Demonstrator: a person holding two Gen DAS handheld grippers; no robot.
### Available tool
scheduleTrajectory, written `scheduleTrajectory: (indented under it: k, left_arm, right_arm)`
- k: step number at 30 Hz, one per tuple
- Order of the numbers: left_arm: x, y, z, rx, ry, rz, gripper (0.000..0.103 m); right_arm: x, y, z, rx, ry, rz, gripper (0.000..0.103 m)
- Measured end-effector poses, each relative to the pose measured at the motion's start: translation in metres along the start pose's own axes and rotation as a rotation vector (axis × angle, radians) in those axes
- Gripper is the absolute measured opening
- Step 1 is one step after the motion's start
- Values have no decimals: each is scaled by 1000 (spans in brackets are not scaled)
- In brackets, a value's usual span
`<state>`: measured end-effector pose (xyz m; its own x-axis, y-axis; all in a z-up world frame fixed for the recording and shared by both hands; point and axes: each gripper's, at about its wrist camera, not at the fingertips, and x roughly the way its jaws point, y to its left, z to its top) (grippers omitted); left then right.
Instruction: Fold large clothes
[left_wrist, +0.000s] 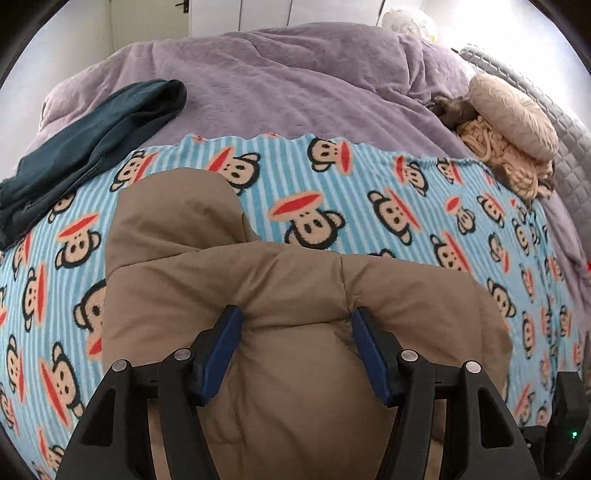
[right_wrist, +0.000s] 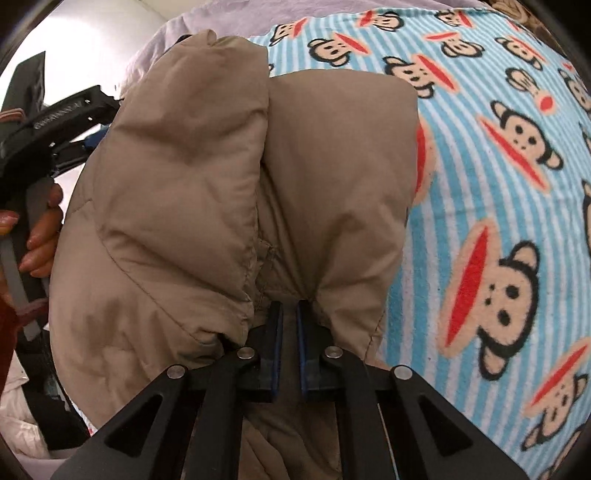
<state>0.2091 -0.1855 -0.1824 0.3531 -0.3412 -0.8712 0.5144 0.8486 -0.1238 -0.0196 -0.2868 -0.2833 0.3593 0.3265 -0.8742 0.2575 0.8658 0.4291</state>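
Right claw (right_wrist: 290, 314) pinching tan jacket (right_wrist: 221, 184); navy garment (left_wrist: 92, 125) beside.

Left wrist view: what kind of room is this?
Most likely a bedroom. A bed with a rumpled purple duvet, a monkey-print fleece blanket spread over it, and a round cushion near the quilted edge. The tan puffer jacket lies on the blanket.

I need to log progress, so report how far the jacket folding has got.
Done: the tan puffer jacket is already bunched into a padded bundle on the monkey-print blanket. In hand: the left hand-held gripper and right hand-held gripper both pinch it. Left: laying it flat and tidy.
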Motion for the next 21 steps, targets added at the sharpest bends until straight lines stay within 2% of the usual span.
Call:
scheduleTrajectory:
  k: [3, 6, 10, 12, 16, 18, 21]
  left_arm:
    - [1, -2, -3, 18, -6, 20, 63]
    - [-2, 0, -5, 21, -9, 14, 63]
    - [-6, 2, -6, 21, -18, 19, 63]
    - [-19, 1, -5, 18, -33, 30, 63]
    - [-69, 7, -16, 6, -92, 0, 63]
    - [-97, 15, -33, -3, -116, 7, 63]
    - [-117, 32, -63, -31, -99, 45, 64]
  right_arm:
    - [4, -3, -5, 23, -5, 16, 5]
    - [-19, 0, -5, 42, -22, -3, 7]
    - [-77, 10, -3, 24, -178, 7, 7]
    - [-93, 20, 6, -3, -218, 20, 7]
    - [-99, 45, 17, -51, -207, 59, 7]
    - [-95, 59, 10, -61, -194, 63, 7]
    - [-89, 65, 10, -63, -190, 58, 7]
